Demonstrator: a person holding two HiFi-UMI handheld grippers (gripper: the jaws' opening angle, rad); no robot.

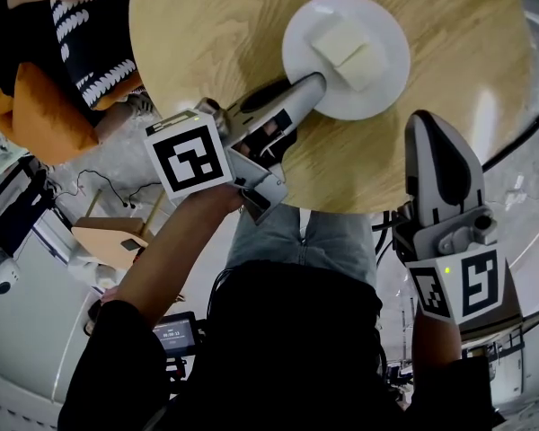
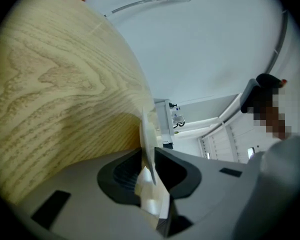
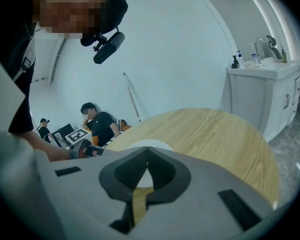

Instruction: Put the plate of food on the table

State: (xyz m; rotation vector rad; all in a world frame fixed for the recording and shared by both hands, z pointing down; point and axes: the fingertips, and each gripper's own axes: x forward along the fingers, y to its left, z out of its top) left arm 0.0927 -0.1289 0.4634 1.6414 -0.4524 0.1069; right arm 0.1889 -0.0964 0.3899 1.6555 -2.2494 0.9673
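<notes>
A white plate with pale square pieces of food rests on the round wooden table. My left gripper reaches over the table's near edge to the plate's lower-left rim. In the left gripper view the rim stands edge-on between the jaws of the left gripper, which are slightly parted and do not clamp it. My right gripper hovers at the table's near edge, right of the plate, shut and empty. In the right gripper view the right gripper points at the plate.
A seated person in a black-and-white patterned top is at the table's far left, beside an orange cushion. A small wooden stool stands on the floor below. A white sink cabinet lies beyond the table.
</notes>
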